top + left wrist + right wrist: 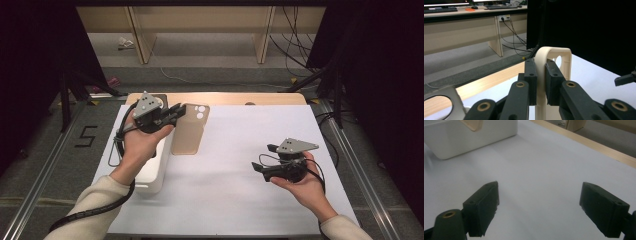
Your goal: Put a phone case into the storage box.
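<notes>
A beige phone case point(190, 129) with camera cut-outs hangs above the white sheet at the table's back left. My left gripper point(172, 114) is shut on its near edge; in the left gripper view the case point(554, 56) stands edge-on between the two pads point(531, 80). At the right of the table my right gripper point(263, 157) points left, held in a hand. Its jaws stand wide apart in the right gripper view point(539, 210), with only white sheet between them.
A white rectangular box point(154, 170) lies under my left forearm, seen also as a white box point(469, 137) in the right gripper view. The white sheet point(225, 180) covers a wooden tabletop point(225, 98). Desk legs and cables lie on the floor beyond.
</notes>
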Motion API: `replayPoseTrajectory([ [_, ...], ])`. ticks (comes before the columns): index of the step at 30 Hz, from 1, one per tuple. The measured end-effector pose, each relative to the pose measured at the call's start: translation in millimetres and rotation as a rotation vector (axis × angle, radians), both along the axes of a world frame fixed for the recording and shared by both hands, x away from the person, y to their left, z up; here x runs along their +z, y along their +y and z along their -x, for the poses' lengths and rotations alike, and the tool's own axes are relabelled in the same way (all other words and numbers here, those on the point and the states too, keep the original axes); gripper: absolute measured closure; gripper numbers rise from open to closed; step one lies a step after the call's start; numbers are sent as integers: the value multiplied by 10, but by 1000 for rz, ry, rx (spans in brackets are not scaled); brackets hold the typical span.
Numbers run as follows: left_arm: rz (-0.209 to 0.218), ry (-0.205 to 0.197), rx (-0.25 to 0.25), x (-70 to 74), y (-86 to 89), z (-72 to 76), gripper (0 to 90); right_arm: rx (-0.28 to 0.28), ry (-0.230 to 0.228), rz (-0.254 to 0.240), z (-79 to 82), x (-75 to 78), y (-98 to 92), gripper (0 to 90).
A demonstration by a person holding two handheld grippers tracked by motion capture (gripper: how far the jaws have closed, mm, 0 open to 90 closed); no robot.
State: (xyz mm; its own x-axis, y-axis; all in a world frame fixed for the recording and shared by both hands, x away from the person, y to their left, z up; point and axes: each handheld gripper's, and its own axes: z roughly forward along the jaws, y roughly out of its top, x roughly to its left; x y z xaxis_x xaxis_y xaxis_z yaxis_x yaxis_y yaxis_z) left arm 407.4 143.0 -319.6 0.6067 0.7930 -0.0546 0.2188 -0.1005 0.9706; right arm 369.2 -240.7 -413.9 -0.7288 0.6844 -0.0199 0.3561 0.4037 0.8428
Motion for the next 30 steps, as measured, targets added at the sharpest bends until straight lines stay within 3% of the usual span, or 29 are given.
replayPoseTrajectory([
  [30,-3,-26,37,136,353,-58,814,-27,22,-14,13,-44,-90,162],
])
